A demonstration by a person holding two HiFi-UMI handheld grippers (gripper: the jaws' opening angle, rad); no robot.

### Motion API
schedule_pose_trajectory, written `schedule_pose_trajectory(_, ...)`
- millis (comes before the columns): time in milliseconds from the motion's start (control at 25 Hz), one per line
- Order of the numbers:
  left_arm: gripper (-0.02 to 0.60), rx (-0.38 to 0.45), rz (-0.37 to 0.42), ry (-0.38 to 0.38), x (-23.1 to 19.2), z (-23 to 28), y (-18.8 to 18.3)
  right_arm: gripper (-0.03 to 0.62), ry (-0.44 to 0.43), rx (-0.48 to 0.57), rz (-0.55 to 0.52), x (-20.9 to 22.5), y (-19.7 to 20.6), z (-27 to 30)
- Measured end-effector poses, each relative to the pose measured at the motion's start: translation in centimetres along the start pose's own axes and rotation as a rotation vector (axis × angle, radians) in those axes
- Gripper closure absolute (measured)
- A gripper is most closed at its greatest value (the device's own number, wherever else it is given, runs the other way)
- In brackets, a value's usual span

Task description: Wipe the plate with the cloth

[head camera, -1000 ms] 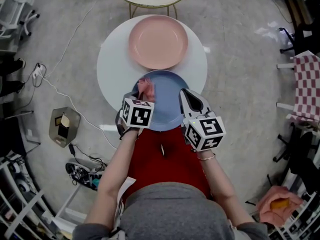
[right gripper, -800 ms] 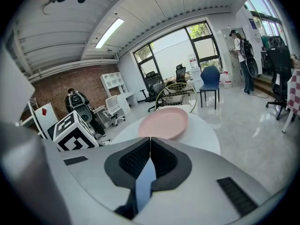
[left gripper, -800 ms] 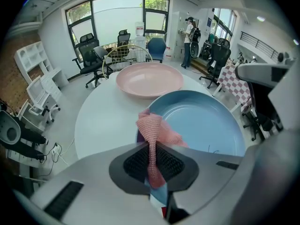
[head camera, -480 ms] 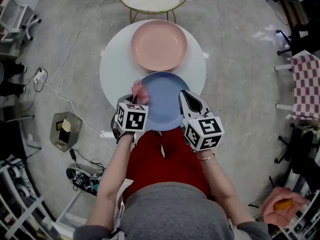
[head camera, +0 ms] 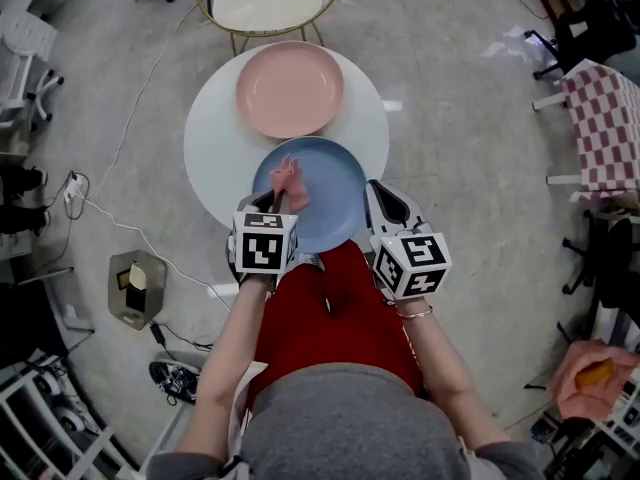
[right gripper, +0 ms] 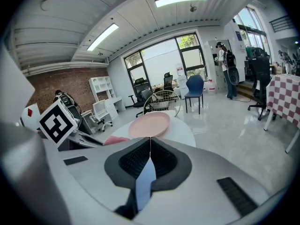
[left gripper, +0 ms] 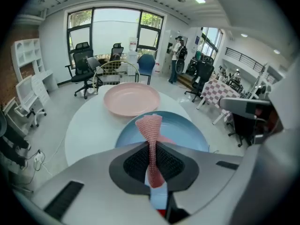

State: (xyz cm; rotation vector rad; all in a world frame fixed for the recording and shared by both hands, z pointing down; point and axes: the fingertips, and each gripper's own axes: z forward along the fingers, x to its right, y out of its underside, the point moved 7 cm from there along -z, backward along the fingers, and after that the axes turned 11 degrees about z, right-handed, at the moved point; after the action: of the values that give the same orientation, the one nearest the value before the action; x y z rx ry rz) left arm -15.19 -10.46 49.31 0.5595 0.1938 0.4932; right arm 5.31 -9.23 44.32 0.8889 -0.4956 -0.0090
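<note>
A blue plate [head camera: 325,208] lies at the near edge of a round white table [head camera: 215,138]. My left gripper [head camera: 273,206] is shut on a pink cloth [head camera: 290,182], whose free end rests on the plate's left half. In the left gripper view the cloth [left gripper: 151,129] stands up between the closed jaws over the blue plate [left gripper: 187,131]. My right gripper [head camera: 376,194] is shut on the plate's near right rim. In the right gripper view that blue rim [right gripper: 145,179] is pinched in the gripper [right gripper: 150,146].
A pink plate [head camera: 290,88] sits on the table's far half. A gold-framed chair [head camera: 265,3] stands just beyond the table. A checked cloth [head camera: 605,128] hangs at the right. A small box [head camera: 135,278] and cables [head camera: 120,158] lie on the floor to the left.
The left gripper carried the cloth out to the plate's left rim, then back in toward its middle. The right gripper kept its hold on the rim.
</note>
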Motion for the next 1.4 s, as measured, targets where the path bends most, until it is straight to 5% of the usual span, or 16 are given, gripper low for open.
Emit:
schedule_pose_trajectory(240,0.548,0.007,0.0,0.231,5.6,2.7,-2.1,0.565,0.099,0.059,0.062,2.7,0.3,-3.3)
schedule_pose_trajectory(400,0.548,-0.038,0.058,0.306,9.1,4.3,-2.1,0.565,0.164,0.086,0.108,4.1,1.1,-5.5)
schedule_pose_trajectory(800,0.548,-0.171,0.305,0.28,12.8,7.2,0.5,0.565,0.154,0.066,0.137,4.5,2.7,-5.6)
schedule_pose_trajectory(1400,0.548,-0.267,0.217,0.152,5.7,4.7,4.3,0.565,-0.032,-0.04,0.016,-0.9,1.2,0.7)
